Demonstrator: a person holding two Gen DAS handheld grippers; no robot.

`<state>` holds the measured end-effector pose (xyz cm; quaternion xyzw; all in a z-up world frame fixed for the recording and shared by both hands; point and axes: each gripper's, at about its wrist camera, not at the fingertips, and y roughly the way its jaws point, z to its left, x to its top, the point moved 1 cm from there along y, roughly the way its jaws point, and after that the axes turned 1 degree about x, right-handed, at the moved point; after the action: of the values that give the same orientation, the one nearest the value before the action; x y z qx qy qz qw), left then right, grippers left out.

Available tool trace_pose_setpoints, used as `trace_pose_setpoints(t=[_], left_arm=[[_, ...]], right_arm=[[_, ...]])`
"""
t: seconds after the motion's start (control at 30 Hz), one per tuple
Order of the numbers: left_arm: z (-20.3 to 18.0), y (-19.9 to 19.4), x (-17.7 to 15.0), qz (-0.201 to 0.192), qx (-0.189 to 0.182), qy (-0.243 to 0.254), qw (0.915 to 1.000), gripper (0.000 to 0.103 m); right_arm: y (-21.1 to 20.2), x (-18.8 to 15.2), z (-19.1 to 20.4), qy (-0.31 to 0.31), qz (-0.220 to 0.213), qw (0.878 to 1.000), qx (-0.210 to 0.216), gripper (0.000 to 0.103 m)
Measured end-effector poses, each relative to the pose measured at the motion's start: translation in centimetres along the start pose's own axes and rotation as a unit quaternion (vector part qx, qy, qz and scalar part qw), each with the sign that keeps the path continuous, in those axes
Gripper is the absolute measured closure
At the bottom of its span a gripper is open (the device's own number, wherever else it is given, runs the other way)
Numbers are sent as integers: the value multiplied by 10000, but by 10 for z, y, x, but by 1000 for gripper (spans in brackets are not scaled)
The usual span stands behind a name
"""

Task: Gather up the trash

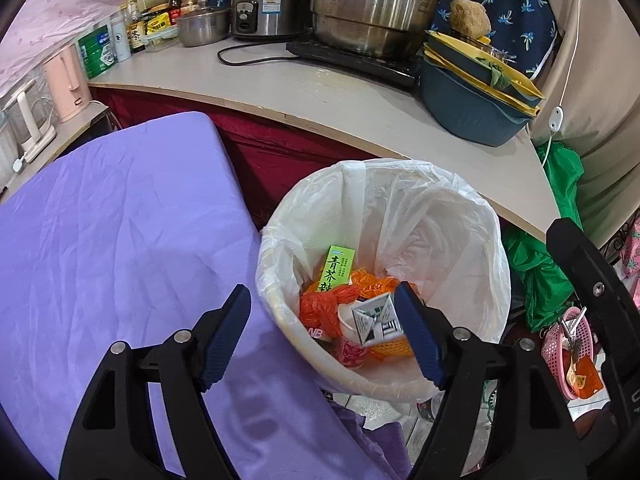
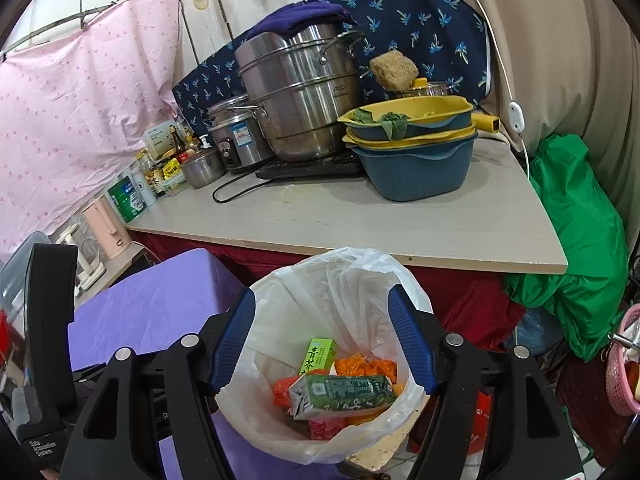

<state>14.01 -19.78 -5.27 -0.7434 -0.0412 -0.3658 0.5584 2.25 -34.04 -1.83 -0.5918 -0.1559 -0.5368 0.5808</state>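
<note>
Right wrist view: right claw [image 2: 322, 340] spread wide, empty, over the crinkly white-lined bin [image 2: 280, 432]; a boxy green carton [image 2: 344, 394] lies inside on orange wrappers. Left claw [image 1: 320, 340] gapes too, nothing pinched.

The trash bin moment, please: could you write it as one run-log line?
left gripper: open, empty | right gripper: open, empty | green carton: lying on trash in lined bin | both grippers above bin
</note>
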Motion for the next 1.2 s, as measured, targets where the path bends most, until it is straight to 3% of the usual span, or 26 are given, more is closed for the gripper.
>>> trace_pose_setpoints(t=[0.67, 1.2], left_arm=[[54, -80, -41, -438, 526, -309, 9972, 17], [67, -87, -58, -375, 739, -409, 9957, 14]], right_arm=[[-62, -27, 50, -457, 235, 9987, -53, 19], [-61, -39, 39, -440, 788, 9953, -350, 13]])
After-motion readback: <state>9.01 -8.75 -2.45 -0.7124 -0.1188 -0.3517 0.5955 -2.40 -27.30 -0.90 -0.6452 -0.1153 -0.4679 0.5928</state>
